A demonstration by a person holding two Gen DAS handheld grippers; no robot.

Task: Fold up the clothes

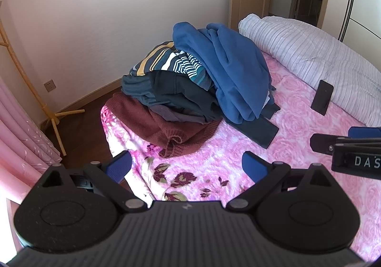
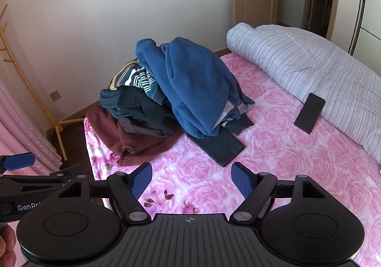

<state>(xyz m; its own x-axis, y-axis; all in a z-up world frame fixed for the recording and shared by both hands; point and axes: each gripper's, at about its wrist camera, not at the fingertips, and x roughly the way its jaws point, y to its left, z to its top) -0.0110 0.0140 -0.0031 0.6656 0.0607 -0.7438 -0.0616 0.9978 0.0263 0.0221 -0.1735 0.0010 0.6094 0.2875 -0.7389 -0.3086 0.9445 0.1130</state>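
Hovering over the pink floral bed (image 2: pixel 273 148), both grippers are held with jaws spread wide and nothing between them. Ahead and slightly left of the left gripper (image 1: pixel 187 167), the pile of clothes (image 1: pixel 190 90) is heaped, a maroon sweater (image 1: pixel 152 124) at its base, a blue sweatshirt (image 2: pixel 190 86) draped on top. Beyond the right gripper (image 2: pixel 191 180), off to the right, a dark phone (image 2: pixel 309 112) is propped against the rolled striped quilt (image 2: pixel 321 71).
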